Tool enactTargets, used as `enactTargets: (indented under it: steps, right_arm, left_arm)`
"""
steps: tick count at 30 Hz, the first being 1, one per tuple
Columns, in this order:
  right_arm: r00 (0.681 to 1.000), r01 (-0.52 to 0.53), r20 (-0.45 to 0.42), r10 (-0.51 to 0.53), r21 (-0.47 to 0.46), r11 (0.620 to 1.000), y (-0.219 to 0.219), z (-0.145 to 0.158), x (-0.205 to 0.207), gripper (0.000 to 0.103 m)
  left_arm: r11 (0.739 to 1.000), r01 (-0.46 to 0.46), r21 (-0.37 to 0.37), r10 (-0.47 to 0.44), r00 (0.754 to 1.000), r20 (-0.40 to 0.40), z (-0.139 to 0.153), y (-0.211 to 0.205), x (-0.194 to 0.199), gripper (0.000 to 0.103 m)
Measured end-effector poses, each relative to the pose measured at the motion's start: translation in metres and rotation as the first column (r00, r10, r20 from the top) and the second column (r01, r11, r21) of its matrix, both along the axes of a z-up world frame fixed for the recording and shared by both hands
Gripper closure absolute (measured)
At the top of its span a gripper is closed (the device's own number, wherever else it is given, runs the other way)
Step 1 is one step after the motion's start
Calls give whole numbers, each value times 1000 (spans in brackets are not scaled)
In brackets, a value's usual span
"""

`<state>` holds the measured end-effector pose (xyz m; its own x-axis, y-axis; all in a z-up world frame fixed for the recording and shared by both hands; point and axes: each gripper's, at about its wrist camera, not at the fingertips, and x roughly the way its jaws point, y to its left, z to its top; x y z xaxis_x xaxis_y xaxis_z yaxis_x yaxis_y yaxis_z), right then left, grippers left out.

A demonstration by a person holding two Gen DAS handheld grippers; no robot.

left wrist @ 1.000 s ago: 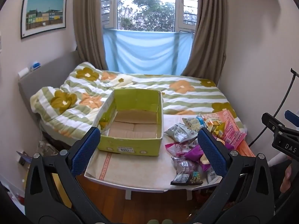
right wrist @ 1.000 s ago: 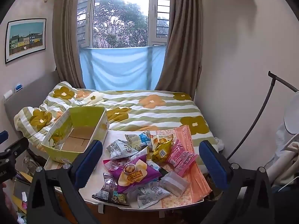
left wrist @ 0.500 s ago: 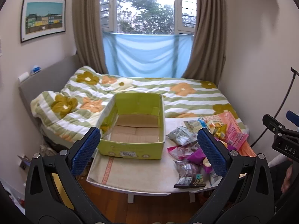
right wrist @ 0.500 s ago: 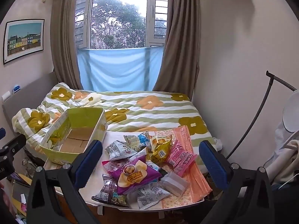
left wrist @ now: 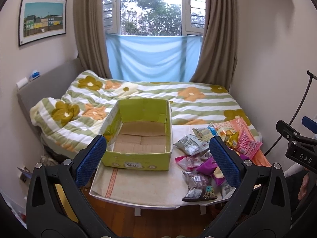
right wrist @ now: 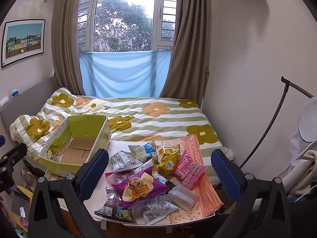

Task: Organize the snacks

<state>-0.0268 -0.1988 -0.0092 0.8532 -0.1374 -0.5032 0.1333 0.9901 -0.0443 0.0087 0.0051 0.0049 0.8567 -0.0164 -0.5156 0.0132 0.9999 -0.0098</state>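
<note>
An empty green cardboard box (left wrist: pixel 138 160) (right wrist: pixel 59 167) stands on the left half of a small white table (left wrist: pixel 142 186) (right wrist: pixel 93 196) at the foot of a bed. A heap of snack packets (left wrist: pixel 200 144) (right wrist: pixel 138 186) covers the table's right half: a purple bag (right wrist: pixel 138 188), a gold bag (right wrist: pixel 168 162), a pink pack (right wrist: pixel 190 170), a dark packet (left wrist: pixel 198 188) at the front edge. My left gripper (left wrist: pixel 157 161) hovers open in front of the table, facing box and heap. My right gripper (right wrist: pixel 160 170) is open above the heap, holding nothing.
A bed with a green-striped flower quilt (left wrist: pixel 178 101) lies behind the table, under a curtained window (left wrist: pixel 152 10). A peach cloth (right wrist: pixel 200 182) lies under the snacks at right. A black lamp stand (right wrist: pixel 277 115) and white fabric (right wrist: pixel 305 170) stand at right. Clutter (right wrist: pixel 19 204) sits on the floor at left.
Both views have risen and pulled back slightly, so the table sits lower in frame. Both grippers stay open and empty; nothing on the table has moved.
</note>
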Motion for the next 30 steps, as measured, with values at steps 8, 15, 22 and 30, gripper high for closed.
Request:
enactTargets:
  steps: [8, 15, 22, 30]
  right_arm:
    - [1000, -3, -6, 3, 6, 1000, 2, 2, 2, 0]
    - [1000, -2, -7, 2, 7, 1000, 1, 0, 3, 0]
    - [1000, 0, -16, 0, 13, 1000, -2, -4, 6, 0]
    - [1000, 1, -16, -1, 13, 1000, -3, -4, 6, 0]
  left_arm:
    - [1000, 11, -5, -11, 1000, -17, -3, -6, 6, 0]
    - [1000, 19, 0, -19, 1000, -25, -5, -14, 9, 0]
    - [1000, 27, -4, -27, 999, -35, -6, -17, 10, 0]
    - [1000, 29, -5, -29, 999, -37, -4, -16, 11, 0]
